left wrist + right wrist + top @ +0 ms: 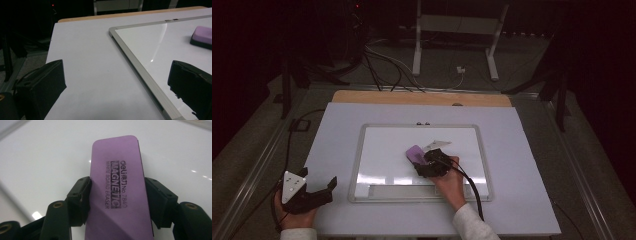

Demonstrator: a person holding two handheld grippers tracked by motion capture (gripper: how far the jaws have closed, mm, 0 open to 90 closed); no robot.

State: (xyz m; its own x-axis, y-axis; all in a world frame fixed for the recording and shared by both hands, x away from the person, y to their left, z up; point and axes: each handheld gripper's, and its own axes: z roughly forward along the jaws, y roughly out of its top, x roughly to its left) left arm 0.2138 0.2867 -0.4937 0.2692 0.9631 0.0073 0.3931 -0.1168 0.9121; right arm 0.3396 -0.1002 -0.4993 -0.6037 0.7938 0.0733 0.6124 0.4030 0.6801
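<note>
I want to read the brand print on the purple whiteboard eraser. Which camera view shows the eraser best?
The right gripper view: the eraser sits close up between the right gripper jaws, its print legible. The high view shows it small on the whiteboard, half covered. The left gripper view catches its corner at the frame edge.

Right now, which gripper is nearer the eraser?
Right. The right gripper is clamped on the eraser on the whiteboard. The left gripper sits off the board's left edge, jaws open.
</note>
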